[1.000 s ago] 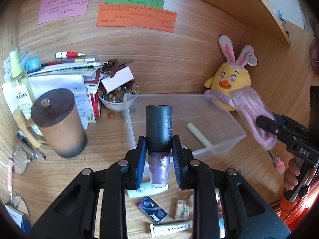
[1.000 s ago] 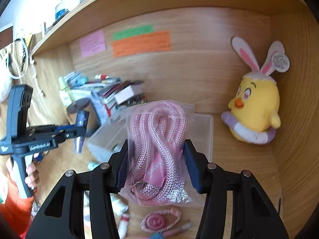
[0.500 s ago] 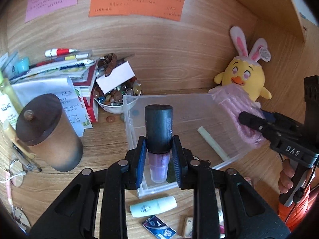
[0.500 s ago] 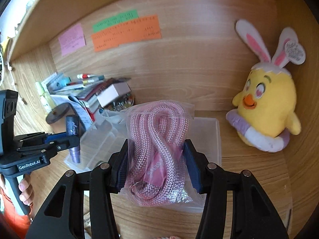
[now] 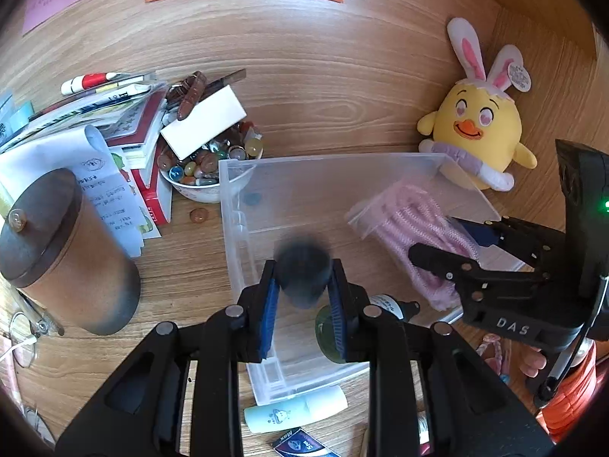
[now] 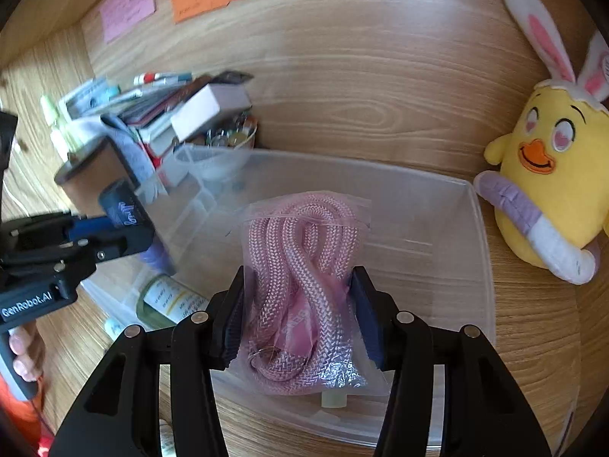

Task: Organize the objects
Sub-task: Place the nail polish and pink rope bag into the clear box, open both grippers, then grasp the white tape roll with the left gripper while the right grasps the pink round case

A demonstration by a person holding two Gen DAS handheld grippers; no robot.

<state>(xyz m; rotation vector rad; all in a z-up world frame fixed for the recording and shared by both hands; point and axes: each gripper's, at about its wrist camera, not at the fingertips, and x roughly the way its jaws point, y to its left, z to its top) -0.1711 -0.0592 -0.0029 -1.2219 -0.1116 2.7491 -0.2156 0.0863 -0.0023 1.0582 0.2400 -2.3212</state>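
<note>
A clear plastic bin (image 5: 228, 175) (image 6: 475, 205) stands on the wooden desk. My left gripper (image 5: 302, 289) is shut on a dark-capped purple bottle (image 5: 302, 270), tipped forward and blurred, over the bin's near left part; it also shows in the right wrist view (image 6: 121, 205). My right gripper (image 6: 298, 308) is shut on a bagged pink rope (image 6: 300, 262) (image 5: 411, 221), held inside the bin on the right. A green bottle (image 6: 167, 297) (image 5: 323, 323) lies in the bin.
A brown lidded jar (image 5: 64, 251), a bowl of marbles (image 5: 205, 175) and stacked books (image 5: 125, 129) stand left of the bin. A yellow chick plush (image 5: 475, 133) (image 6: 552, 190) sits right. A small tube (image 5: 297, 411) and a blue packet (image 5: 300, 445) lie in front.
Both grippers moved forward and down over the bin. The bagged rope went from above the rim into the bin. The bottle tipped forward over the bin's left part.
</note>
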